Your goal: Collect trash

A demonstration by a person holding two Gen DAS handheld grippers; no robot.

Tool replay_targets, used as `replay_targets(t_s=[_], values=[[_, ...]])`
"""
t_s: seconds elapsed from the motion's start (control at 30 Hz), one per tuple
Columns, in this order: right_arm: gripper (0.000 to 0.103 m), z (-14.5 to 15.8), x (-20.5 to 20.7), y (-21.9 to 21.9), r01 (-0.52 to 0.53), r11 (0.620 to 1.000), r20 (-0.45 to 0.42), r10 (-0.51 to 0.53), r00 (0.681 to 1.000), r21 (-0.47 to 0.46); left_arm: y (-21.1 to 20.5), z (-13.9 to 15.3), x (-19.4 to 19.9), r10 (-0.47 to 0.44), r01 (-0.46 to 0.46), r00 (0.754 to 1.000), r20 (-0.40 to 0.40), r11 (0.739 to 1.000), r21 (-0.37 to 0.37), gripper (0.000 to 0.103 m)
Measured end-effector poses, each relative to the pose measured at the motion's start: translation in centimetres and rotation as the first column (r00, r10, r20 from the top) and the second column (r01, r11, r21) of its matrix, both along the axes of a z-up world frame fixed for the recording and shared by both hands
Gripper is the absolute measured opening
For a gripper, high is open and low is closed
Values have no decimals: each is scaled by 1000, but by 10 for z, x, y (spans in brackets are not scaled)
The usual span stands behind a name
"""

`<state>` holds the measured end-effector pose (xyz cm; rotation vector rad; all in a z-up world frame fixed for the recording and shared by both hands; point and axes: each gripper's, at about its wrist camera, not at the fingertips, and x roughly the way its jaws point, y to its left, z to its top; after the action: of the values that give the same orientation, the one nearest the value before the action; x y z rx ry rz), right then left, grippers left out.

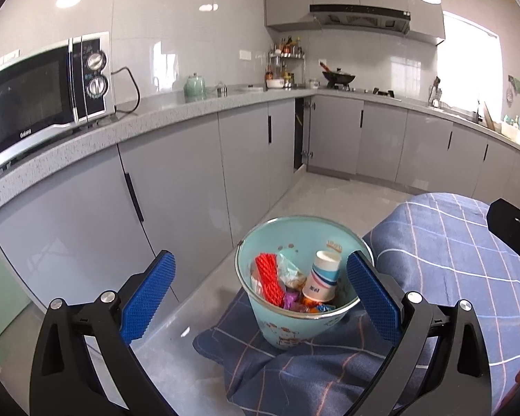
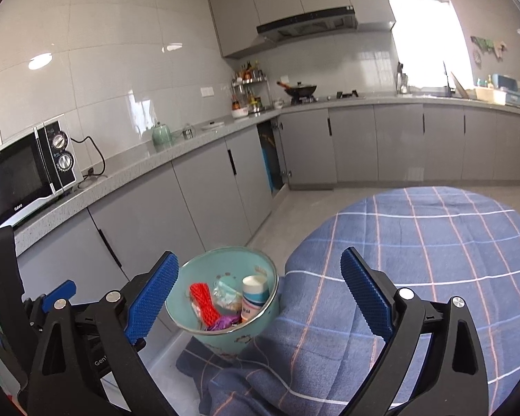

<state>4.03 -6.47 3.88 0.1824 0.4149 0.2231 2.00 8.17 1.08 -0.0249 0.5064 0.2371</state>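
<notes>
A pale teal bucket [image 1: 277, 326] stands on the floor, on the edge of a blue checked cloth [image 1: 443, 253]. It holds a red foam net [image 1: 268, 279], a paper cup [image 1: 324, 275], crumpled wrappers [image 1: 289, 274] and small candy wrappers [image 1: 303, 303]. My left gripper [image 1: 260, 294] is open and empty, above and just in front of the bucket. My right gripper [image 2: 258, 294] is open and empty, to the right of the bucket [image 2: 225, 336], over the cloth [image 2: 416, 242]. The cup [image 2: 254, 296] and the red net [image 2: 202, 303] show there too.
Grey kitchen cabinets [image 1: 176, 180] run along the left and back, close to the bucket. A microwave [image 1: 41, 93] stands on the counter. One cabinet door at the corner [image 1: 301, 131] is open. The left gripper's body [image 2: 3, 277] shows at the left of the right wrist view.
</notes>
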Motion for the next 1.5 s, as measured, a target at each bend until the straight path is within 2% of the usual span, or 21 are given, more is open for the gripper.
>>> replay_targets(t_s=[0.47,1.5], values=[[93,-3,1,-5,10,1000,-10,-10,1000,15,-3,4,-3,-27,27,999,28,1000,13,97],[93,-3,-1,-7,11,999,-15,-11,1000,31,-3,5,-3,-28,28,999,27,1000,9,97]])
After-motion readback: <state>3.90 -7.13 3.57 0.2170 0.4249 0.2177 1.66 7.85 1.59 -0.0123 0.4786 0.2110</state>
